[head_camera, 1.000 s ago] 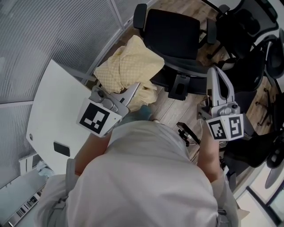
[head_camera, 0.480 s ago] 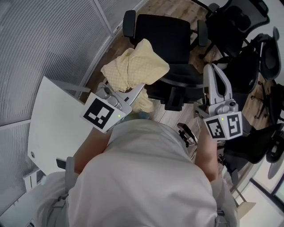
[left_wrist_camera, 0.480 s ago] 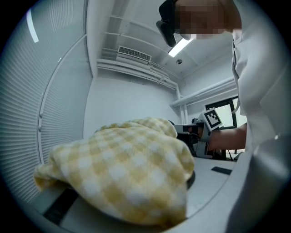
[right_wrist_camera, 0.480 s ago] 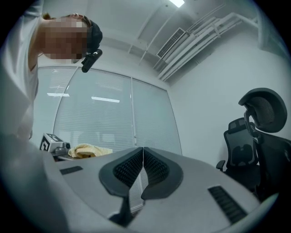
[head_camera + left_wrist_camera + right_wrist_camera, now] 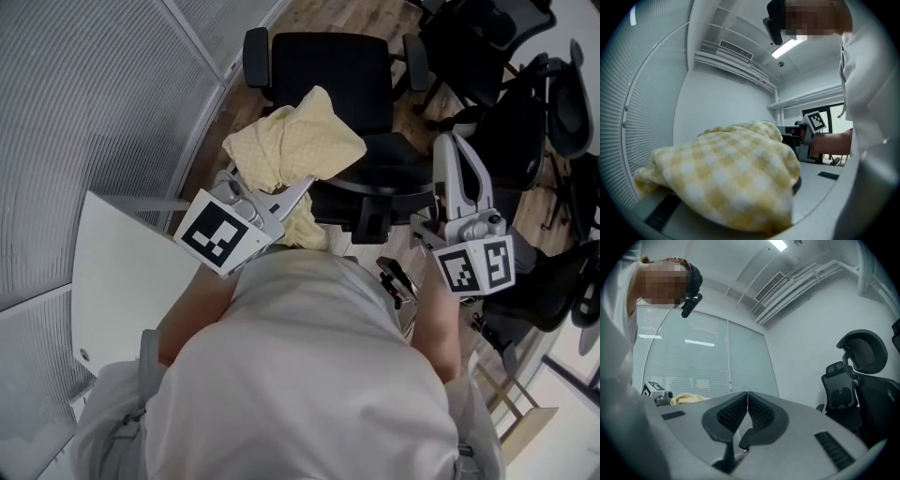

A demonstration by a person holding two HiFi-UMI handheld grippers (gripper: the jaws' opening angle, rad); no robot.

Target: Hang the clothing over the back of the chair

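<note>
The yellow-and-white checked cloth garment (image 5: 295,141) hangs bunched from the left gripper (image 5: 298,187), whose fingers are nearly closed and clamped on a fold of it; in the left gripper view the fabric (image 5: 726,173) drapes over and hides the fingertips. A second ago the bundle sat beside the corner of the white bench (image 5: 122,281), left of the black office chair (image 5: 328,70). Now it has travelled across and overlaps the chair's seat as seen from above, just beyond the backrest, which is nearest the person (image 5: 309,375). The bench has slid toward the lower left of the head view. The right gripper (image 5: 452,142) has kept to the chair's right side, its ribbed fingers (image 5: 736,413) pressed together with nothing between them. There is one garment, two grippers, one bench and one chair in front. At least two more black mesh chairs (image 5: 487,47) crowd the right, over the wooden floor (image 5: 319,14).
</note>
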